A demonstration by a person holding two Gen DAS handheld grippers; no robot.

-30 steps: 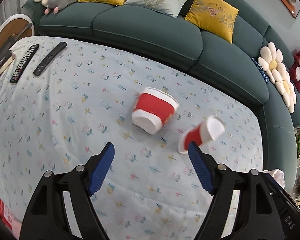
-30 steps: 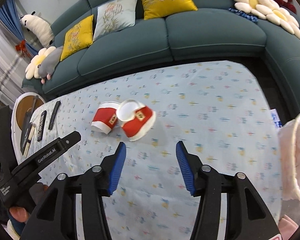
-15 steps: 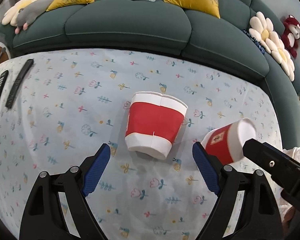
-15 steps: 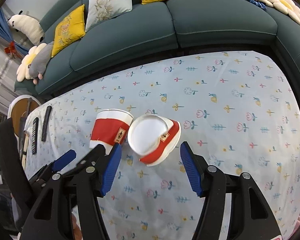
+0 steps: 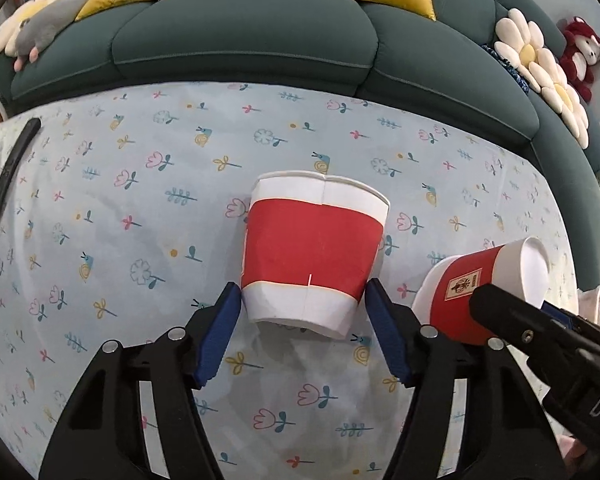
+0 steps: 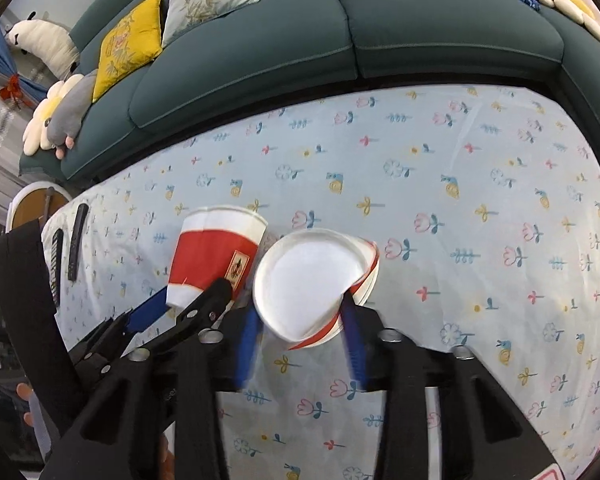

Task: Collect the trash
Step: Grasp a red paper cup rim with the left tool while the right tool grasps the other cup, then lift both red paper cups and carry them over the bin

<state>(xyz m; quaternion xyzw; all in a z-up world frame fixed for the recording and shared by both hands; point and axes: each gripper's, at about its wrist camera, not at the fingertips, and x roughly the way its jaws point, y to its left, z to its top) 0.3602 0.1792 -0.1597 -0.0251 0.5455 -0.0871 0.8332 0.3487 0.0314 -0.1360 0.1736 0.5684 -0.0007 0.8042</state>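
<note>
Two red-and-white paper cups lie on their sides on a table with a floral cloth (image 5: pixel 148 208). The left cup (image 5: pixel 314 256) lies with its base between the blue pads of my left gripper (image 5: pixel 302 320), whose pads touch or nearly touch it. In the right wrist view this cup (image 6: pixel 216 260) lies to the left. The right cup (image 6: pixel 312 280) lies with its open mouth toward my right gripper (image 6: pixel 300 340), whose blue pads press its sides and dent the rim. It also shows in the left wrist view (image 5: pixel 484 288).
Two black remote controls (image 5: pixel 10 172) lie at the table's left end. A dark green sofa (image 5: pixel 240 36) with cushions curves around the far edge. A white bag edge (image 5: pixel 598 304) shows at the right. A round wooden side table (image 6: pixel 32 208) stands at the left.
Both grippers moved forward onto the cups. The left pads narrowed to the left cup's base. The right pads closed on the right cup and squashed its rim.
</note>
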